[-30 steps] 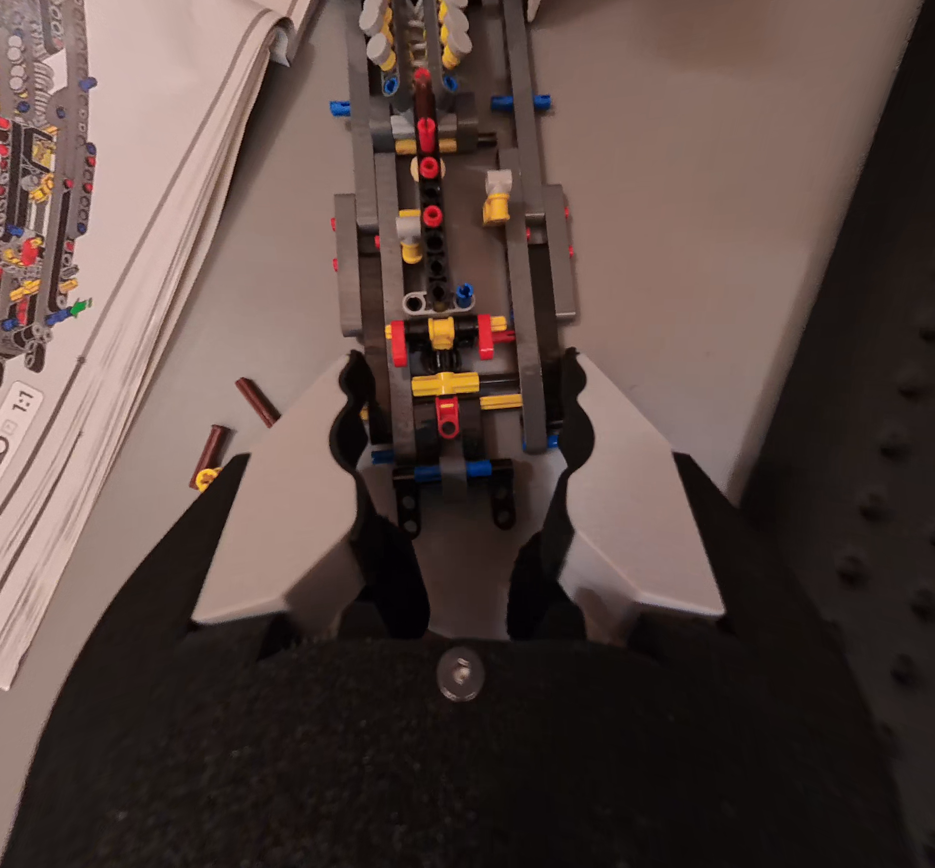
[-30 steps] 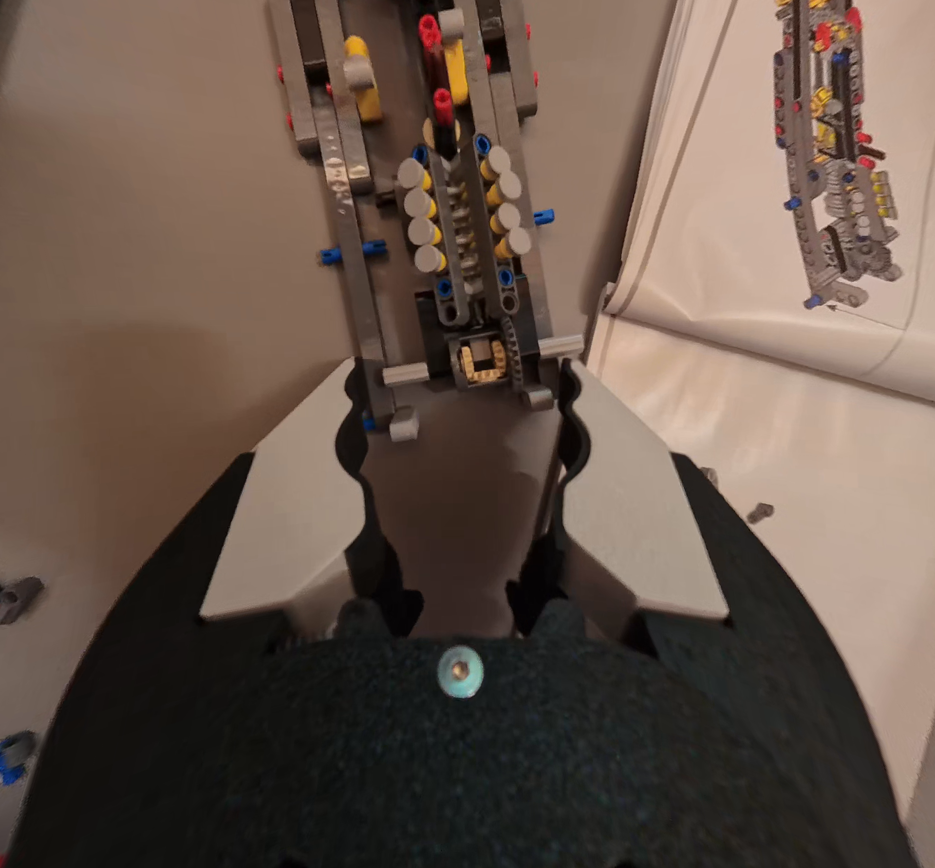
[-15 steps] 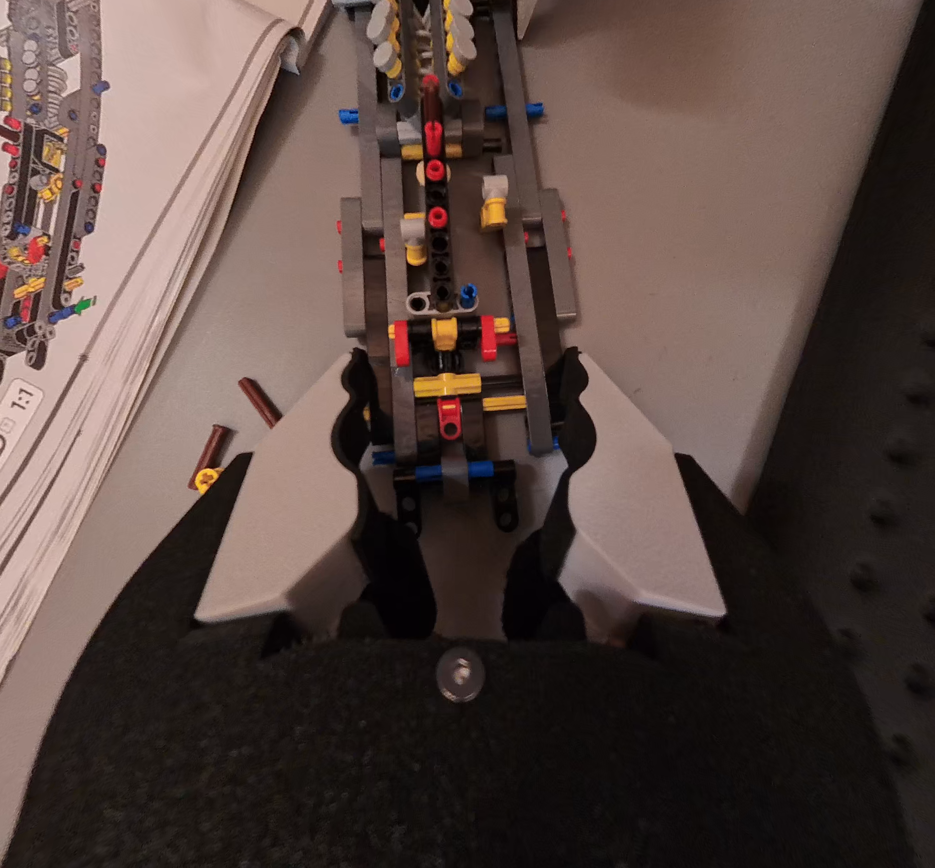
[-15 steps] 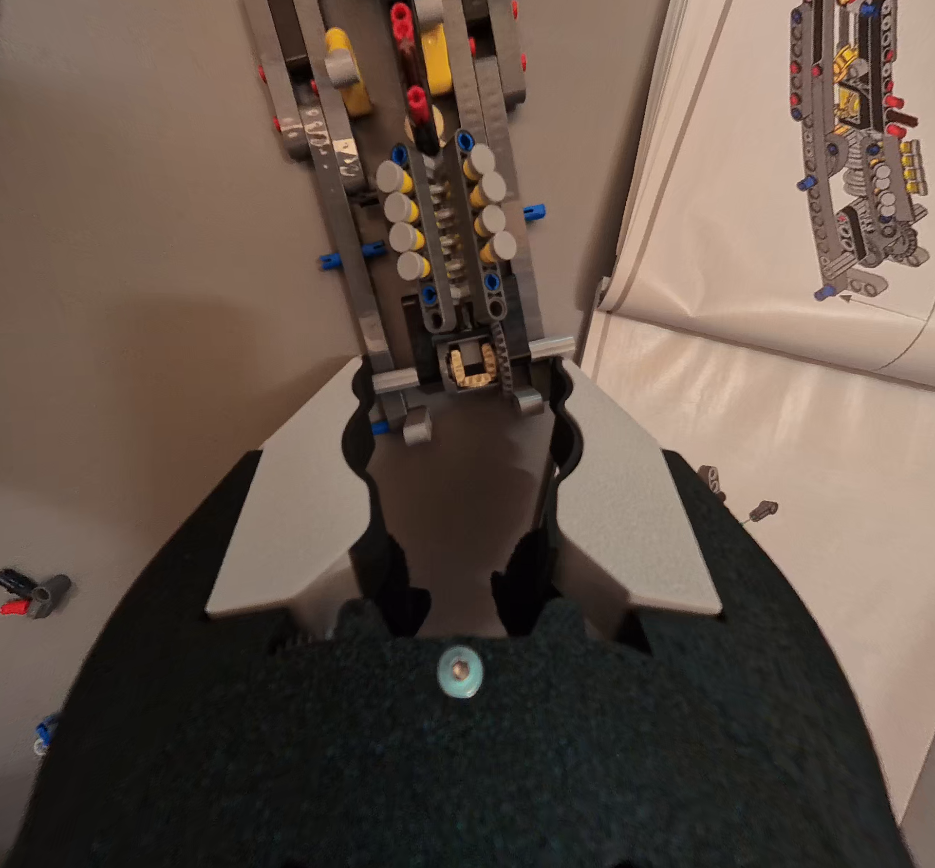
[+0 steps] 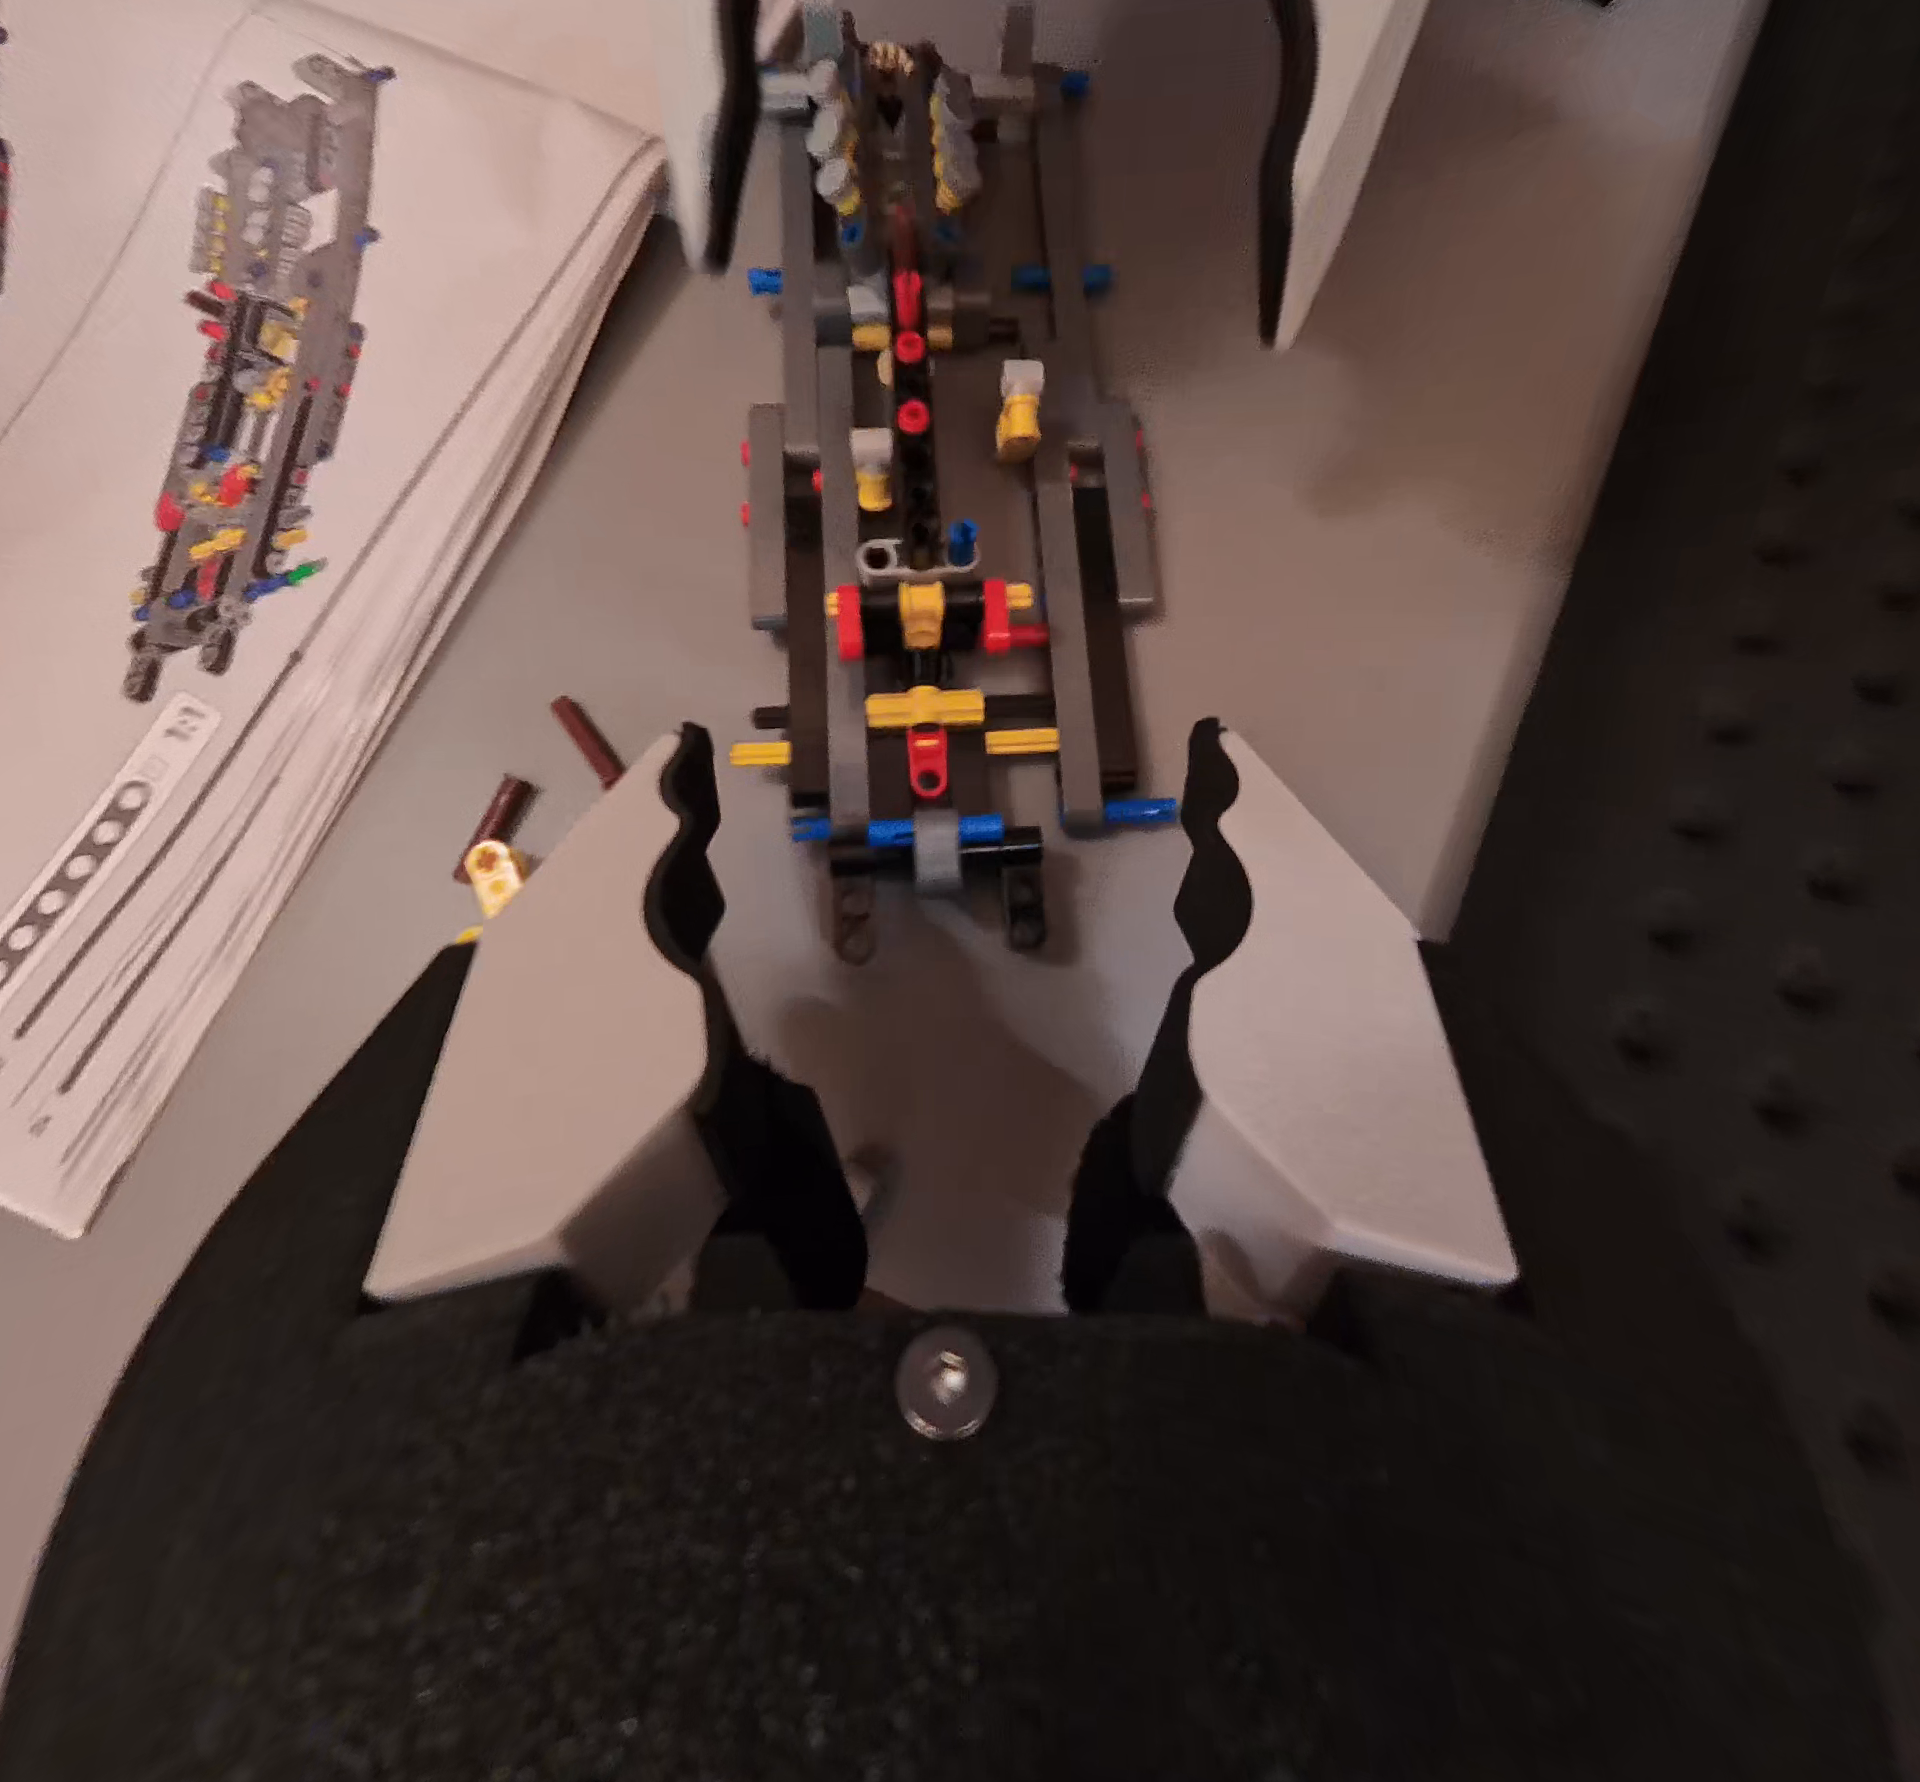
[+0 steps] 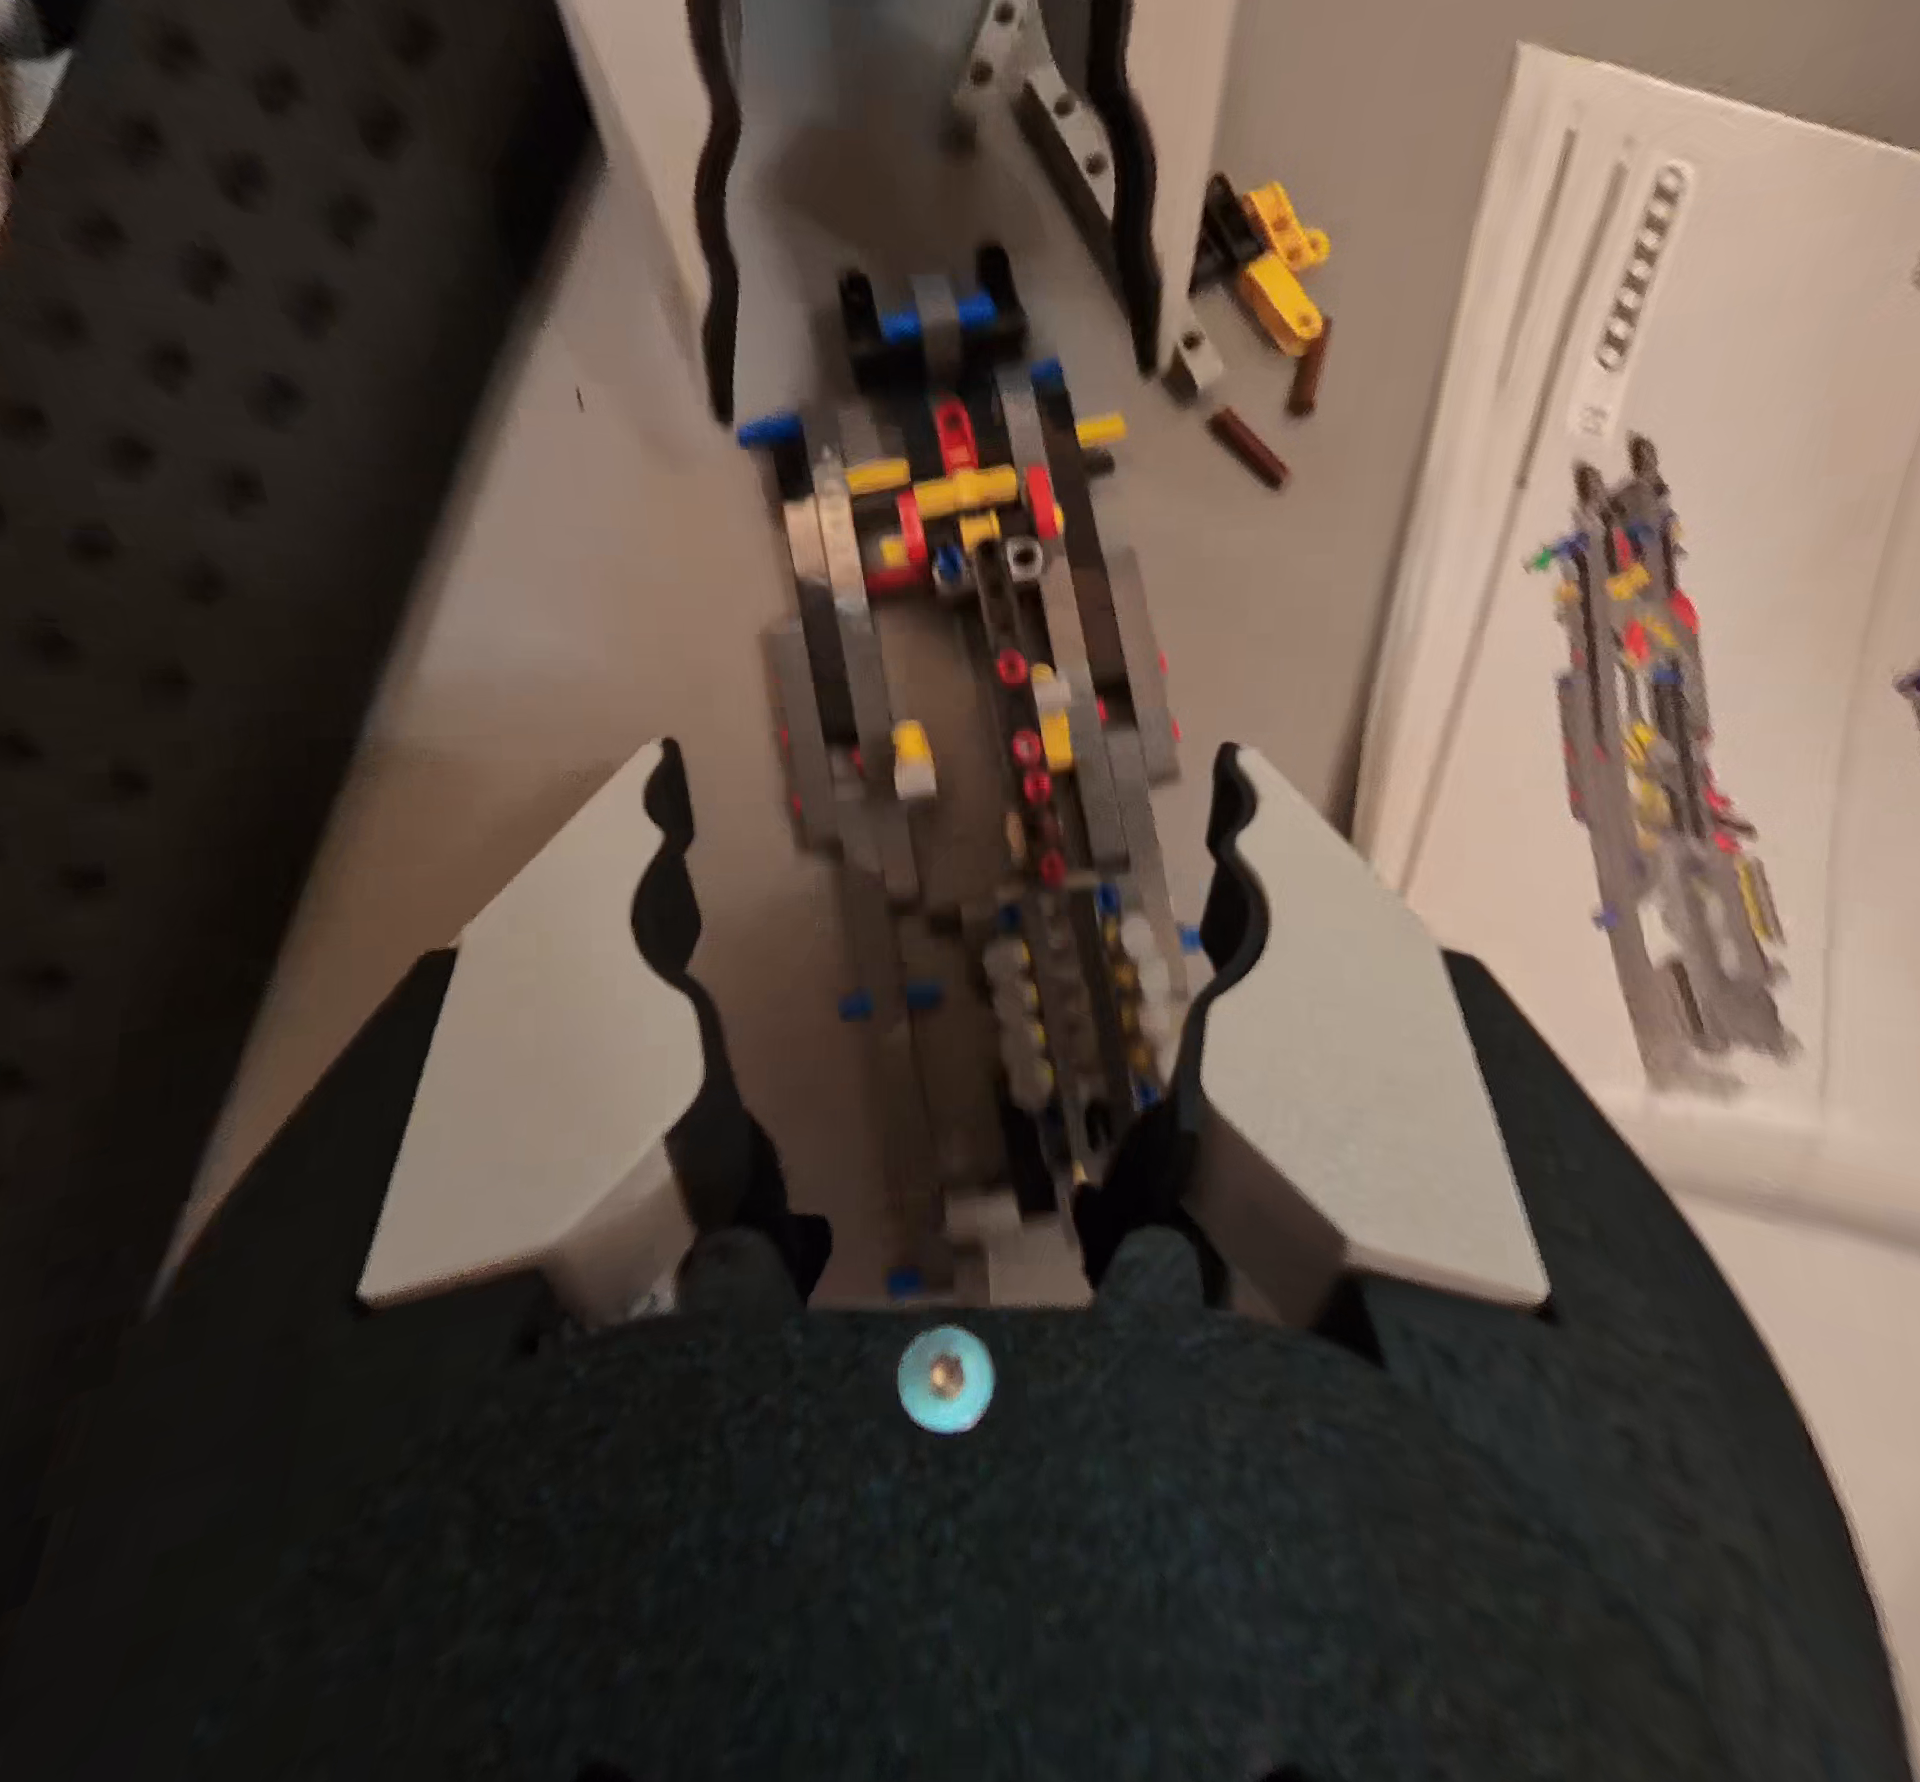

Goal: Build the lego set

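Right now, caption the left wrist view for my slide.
Open left gripper facing the lego chassis on the table, instruction booklet alongside.

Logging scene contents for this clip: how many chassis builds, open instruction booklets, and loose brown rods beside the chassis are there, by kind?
Chassis build: 1
Instruction booklet: 1
Brown rods: 2
Total: 4

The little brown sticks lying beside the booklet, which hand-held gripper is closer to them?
Left. The left hand-held gripper has the small brown plastic rods right beside its finger. The right hand-held gripper is at the long grey model's far end.
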`<action>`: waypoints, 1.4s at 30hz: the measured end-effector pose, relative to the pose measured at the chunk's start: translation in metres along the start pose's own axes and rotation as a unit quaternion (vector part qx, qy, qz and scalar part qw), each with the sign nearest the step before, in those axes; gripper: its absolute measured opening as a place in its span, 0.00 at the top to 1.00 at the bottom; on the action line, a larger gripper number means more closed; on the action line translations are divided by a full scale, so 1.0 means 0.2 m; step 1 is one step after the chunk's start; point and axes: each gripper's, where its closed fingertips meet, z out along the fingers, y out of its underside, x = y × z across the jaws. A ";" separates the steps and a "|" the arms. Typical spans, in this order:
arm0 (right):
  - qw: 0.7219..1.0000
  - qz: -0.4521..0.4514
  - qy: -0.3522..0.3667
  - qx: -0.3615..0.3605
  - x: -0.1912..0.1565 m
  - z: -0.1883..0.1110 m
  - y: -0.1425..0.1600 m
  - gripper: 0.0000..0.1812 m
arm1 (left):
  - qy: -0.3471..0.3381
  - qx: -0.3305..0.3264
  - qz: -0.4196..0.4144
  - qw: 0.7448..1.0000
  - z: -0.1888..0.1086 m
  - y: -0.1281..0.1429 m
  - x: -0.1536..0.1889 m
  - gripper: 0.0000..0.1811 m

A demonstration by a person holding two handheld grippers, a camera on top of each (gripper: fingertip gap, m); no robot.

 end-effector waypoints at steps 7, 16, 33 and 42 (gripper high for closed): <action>0.998 -0.023 -0.004 -0.065 -0.01 0.26 -0.07 0.47 | -0.037 -0.022 0.004 0.999 0.06 0.02 0.00 0.50; 0.993 -0.032 -0.015 -0.113 0.00 0.29 -0.06 0.55 | -0.019 -0.018 -0.008 1.000 0.09 0.04 0.02 0.60; 0.986 -0.026 -0.072 -0.148 -0.01 0.27 -0.06 0.56 | 0.012 0.011 -0.062 0.998 0.09 0.01 0.05 0.60; 0.983 -0.031 -0.088 -0.157 -0.01 0.27 -0.05 0.56 | 0.006 0.012 -0.062 0.998 0.09 0.01 0.04 0.61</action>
